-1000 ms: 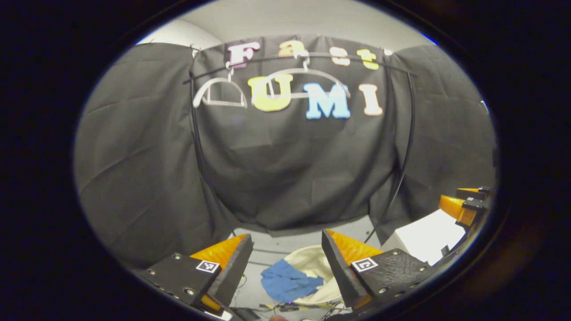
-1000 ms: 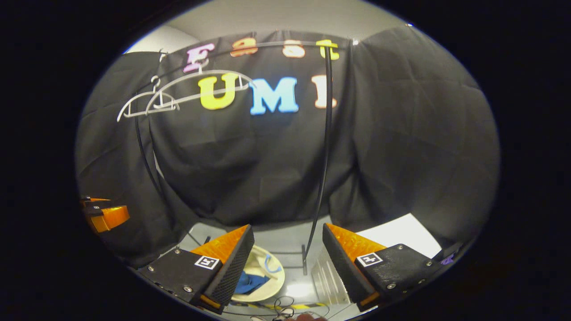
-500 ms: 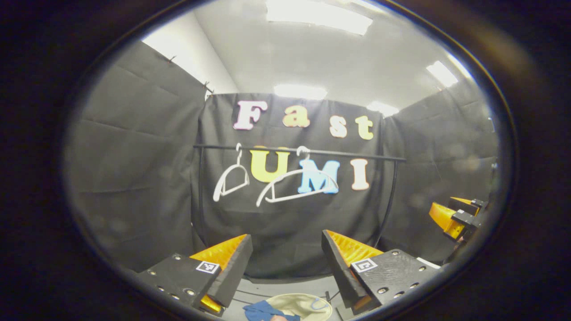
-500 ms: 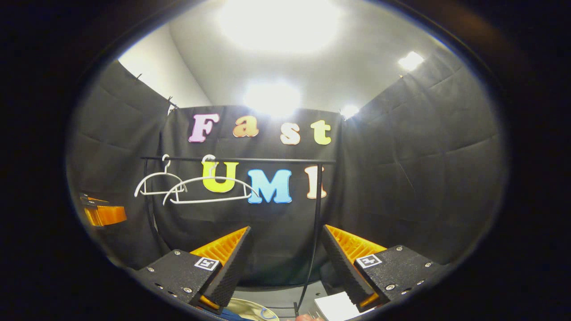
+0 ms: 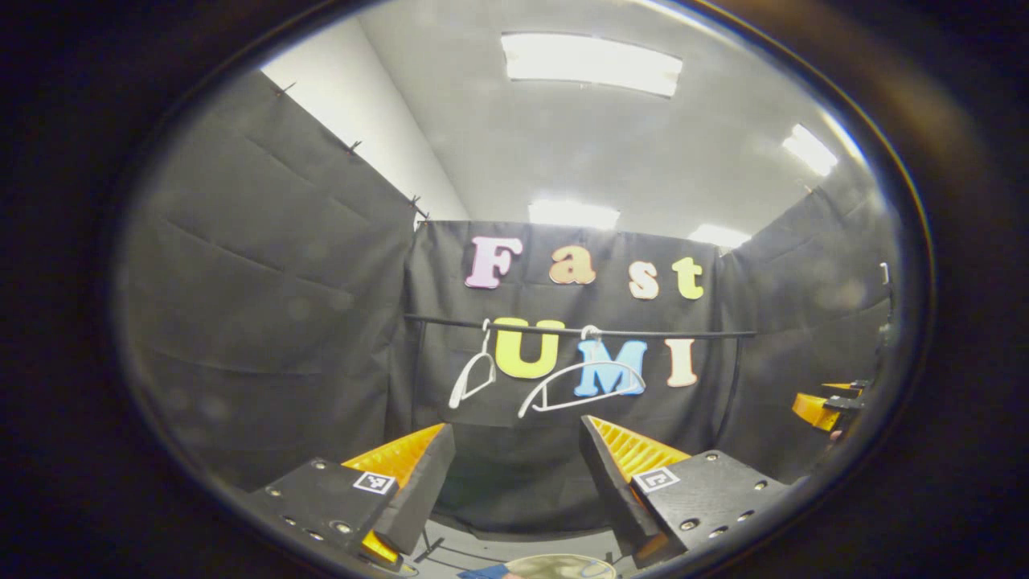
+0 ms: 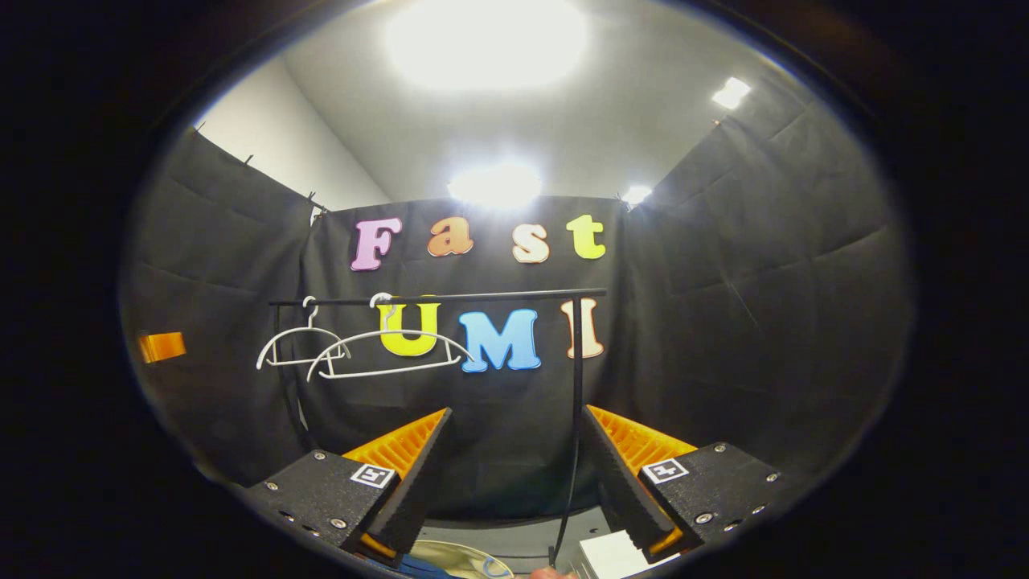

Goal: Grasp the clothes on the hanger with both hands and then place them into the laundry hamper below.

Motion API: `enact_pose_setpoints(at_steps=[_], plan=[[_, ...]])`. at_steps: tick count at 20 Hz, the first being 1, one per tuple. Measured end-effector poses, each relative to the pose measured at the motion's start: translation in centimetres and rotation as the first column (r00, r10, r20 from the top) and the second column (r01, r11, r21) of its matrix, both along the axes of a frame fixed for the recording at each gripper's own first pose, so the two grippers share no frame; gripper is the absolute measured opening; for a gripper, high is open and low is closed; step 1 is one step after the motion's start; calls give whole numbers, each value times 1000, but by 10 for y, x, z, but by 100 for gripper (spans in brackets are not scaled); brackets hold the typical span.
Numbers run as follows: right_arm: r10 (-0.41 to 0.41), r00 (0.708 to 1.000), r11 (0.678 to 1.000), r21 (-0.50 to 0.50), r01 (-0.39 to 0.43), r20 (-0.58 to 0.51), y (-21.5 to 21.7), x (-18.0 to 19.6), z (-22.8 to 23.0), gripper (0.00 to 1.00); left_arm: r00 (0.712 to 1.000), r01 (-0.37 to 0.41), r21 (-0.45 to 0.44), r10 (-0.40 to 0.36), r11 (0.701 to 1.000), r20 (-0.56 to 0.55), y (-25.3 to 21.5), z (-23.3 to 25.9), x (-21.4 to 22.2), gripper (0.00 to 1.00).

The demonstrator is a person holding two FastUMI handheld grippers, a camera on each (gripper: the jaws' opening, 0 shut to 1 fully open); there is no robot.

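Square coded tags [image 5: 374,482] beside jaws

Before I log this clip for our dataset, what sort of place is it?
Likely a cloth-walled recording booth set up for laundry: a clothes rail carrying bare hangers, a hamper below, ceiling lights overhead.

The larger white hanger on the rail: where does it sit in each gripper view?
Left gripper view: larger hanger hangs just right of centre, above the open left gripper.
Right gripper view: it hangs left of centre, above the open right gripper.
Shared landmark: the black rail from which it hangs.
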State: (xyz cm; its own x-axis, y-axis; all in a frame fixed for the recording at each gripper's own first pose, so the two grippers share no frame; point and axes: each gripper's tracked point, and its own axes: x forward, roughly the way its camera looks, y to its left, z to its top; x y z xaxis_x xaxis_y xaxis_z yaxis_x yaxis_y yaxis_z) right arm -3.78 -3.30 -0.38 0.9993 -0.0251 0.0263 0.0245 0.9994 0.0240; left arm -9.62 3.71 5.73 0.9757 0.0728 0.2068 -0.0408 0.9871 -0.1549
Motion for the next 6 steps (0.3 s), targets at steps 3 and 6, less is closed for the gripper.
enact_pose_setpoints(at_steps=[3,6], plan=[[-44,999,999,22,44,-11,-8,-8,-10,95,999,-15,21,16,1000,-39,6,-16,-6,91],[-54,998,998,38,55,-25,-4,-14,-16,91,998,6,29,-4,1000,-64,-1,-26,-2,91]])
